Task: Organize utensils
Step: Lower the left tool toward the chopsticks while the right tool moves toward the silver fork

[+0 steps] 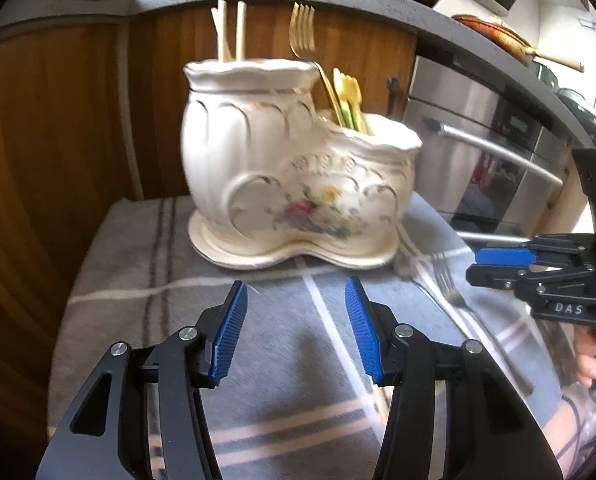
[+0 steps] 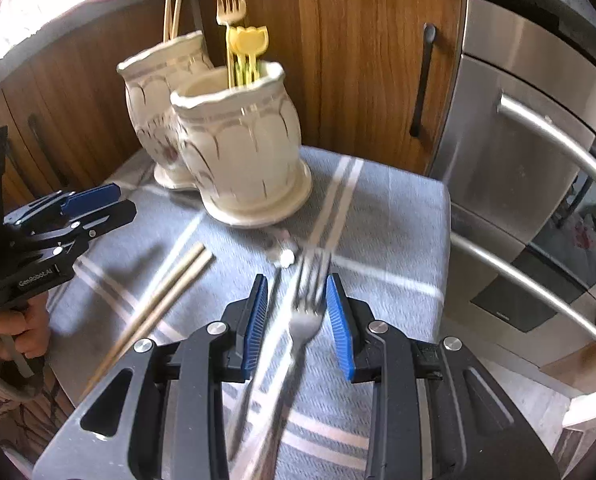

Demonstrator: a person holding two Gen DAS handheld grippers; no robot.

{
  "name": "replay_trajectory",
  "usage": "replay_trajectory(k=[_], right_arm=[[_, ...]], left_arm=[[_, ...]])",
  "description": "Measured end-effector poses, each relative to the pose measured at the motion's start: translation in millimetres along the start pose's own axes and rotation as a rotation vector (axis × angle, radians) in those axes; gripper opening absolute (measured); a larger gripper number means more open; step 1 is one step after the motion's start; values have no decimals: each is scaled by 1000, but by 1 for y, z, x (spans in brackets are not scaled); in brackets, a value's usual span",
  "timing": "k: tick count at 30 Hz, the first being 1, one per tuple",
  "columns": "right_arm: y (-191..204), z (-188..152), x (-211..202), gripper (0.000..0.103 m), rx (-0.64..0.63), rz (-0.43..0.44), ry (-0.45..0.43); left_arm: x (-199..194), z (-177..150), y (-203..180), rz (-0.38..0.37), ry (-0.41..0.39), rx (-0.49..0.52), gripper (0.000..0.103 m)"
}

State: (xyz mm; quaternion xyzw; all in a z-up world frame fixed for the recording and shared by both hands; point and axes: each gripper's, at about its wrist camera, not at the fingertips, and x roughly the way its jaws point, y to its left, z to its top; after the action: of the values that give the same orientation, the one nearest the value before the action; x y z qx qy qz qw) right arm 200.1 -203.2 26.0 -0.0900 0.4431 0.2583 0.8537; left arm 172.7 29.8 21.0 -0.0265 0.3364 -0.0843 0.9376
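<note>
Left hand-held gripper [image 1: 296, 312] hovers above the striped cloth [image 1: 146, 248] on the tabletop, its jaws about half open and empty. Right hand-held gripper [image 2: 297, 296] has its jaws partly open astride a silver fork [image 2: 304, 320] lying on the cloth; pad contact cannot be confirmed. Two chopsticks [image 2: 170, 292] lie just left of it. A two-compartment ceramic holder [image 1: 258, 152] behind contains a gold fork [image 1: 303, 32], chopsticks and yellow picks [image 1: 348, 92].

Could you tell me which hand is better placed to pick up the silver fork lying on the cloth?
The right. The right gripper already has the silver fork between its open fingers, while the left gripper hangs over bare cloth with nothing between its fingers.
</note>
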Motion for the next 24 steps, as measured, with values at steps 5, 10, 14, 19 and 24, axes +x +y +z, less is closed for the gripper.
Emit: replay_trajectory(k=[5,10,14,19,24], right_arm=[[-3,-11,4,31,1,-13,35],[-5,-16,12,31,2,-14,66],[-3,-18,20,31,3,-2,90],[-3,-18,27,37,-8,-7,107],[-1,-18,30,37,-43,-26,115]], left_arm=[[7,-8,-8,-11,29,7,52],[14,-6,-15,-9,57,31,52],[21,-6,-19,-16,107,52,52],[32,-10,-26,-15,176,102,52],[39,-12,-33,-14,217,140,52]])
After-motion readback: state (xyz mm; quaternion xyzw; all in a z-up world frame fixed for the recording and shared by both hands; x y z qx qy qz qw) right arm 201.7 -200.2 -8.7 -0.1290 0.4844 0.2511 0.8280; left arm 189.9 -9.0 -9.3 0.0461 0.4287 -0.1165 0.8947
